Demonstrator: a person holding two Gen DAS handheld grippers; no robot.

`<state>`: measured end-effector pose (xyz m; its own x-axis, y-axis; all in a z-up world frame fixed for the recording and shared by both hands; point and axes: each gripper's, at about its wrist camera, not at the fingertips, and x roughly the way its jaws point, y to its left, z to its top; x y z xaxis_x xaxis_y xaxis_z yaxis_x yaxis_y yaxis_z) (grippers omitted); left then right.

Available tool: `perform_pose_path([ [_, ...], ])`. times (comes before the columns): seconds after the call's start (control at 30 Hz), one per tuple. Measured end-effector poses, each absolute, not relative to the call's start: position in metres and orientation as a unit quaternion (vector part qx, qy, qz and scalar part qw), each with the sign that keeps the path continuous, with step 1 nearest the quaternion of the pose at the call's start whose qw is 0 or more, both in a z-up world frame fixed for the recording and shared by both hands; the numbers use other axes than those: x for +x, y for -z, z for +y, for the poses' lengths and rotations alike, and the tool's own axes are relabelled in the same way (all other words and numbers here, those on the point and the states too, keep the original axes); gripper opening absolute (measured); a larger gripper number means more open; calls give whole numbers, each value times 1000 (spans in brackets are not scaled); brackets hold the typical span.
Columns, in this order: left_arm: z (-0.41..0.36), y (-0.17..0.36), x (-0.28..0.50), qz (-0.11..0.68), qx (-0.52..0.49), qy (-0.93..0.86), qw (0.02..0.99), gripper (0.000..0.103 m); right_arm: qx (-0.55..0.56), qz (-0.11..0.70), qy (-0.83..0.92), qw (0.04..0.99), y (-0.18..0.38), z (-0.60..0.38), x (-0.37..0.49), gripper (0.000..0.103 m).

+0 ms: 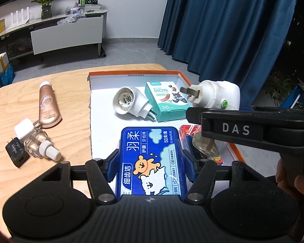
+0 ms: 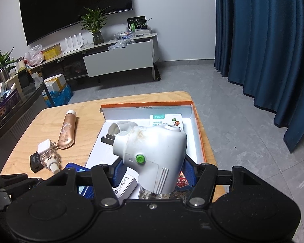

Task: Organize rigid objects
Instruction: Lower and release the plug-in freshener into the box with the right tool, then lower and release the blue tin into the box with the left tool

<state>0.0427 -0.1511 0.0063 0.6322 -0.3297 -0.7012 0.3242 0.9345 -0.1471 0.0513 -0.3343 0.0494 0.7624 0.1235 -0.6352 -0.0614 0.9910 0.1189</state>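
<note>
**Two tools over an orange-rimmed box, each clamped on one item**

Left tool (image 1: 151, 162): its blue pads press on both long sides of a blue floss-pick box (image 1: 150, 162), held above the near edge of the orange-rimmed box (image 1: 131, 73). The lid shows cartoon animals, large Chinese characters and "50" beside more characters. Right tool (image 2: 152, 172): jaws partly closed on a white plug-in vaporizer (image 2: 152, 154) with a green button, two flat prongs pointing left and a clear bottle screwed beneath; it hangs over the box's right half. In the left wrist view this tool's black body reads "DAS".

Inside the box lie a second white plug-in unit (image 1: 129, 103), on its side with its open socket facing the camera, a teal plaster carton (image 1: 164, 103) marked "50", and a red packet (image 1: 187, 133) with writing too small to read. A small size print sits on the far inner wall.

On the wooden surface (image 1: 71, 93), left of the box: a rose-gold tube (image 1: 47, 105), a white charger (image 1: 24, 130), a black charger (image 1: 17, 151) and a clear refill bottle (image 1: 40, 144), the last three touching.
</note>
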Motion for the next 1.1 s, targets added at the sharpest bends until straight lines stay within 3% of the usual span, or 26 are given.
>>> perform_pose_path([
  [0.6,-154,-1,41,397,-3,186,899,64,36,370,-57,926,-37,-324,65,73],
  [0.67,-155,-1,40,398,-2,187,898,64,35,366,-45,929,-37,-324,68,79],
  [1.1,-160,0,40,398,-4,199,895,63,71,297,3,952,-60,-353,51,81],
])
